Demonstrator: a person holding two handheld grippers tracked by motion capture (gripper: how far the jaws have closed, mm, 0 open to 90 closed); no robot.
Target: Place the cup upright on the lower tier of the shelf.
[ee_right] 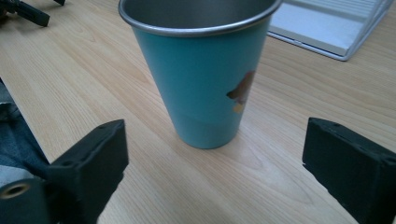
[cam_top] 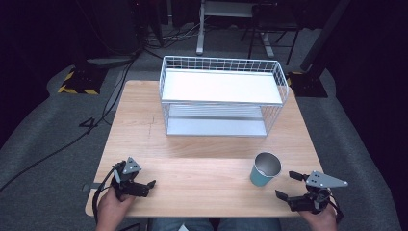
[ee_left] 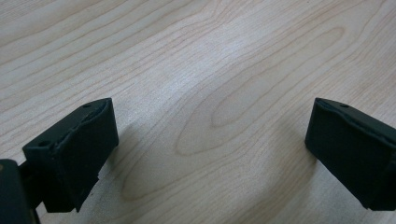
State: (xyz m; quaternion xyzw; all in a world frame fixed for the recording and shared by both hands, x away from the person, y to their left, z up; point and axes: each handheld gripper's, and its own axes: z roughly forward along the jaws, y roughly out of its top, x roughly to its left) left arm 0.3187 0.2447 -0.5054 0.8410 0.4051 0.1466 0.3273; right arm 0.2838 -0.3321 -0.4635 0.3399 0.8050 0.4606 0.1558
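matt wooden table (cam_top: 202,178), teal metal cup (ee_right: 201,79).

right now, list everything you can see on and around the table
table: 1, light wood, centre of the high view
wire rack: 1, white, two shelves, far half of the table
cup: 1, teal with a metal rim and a small sticker, upright, near right part of the table, ahead of the right gripper
cables: several, black, on the grey floor to the left of the table
stand bases: 2, black with yellow stripes, on the floor at the far corners
left gripper: 1, black, open, near left edge, over bare wood
right gripper: 1, black, open, near right edge, facing the cup
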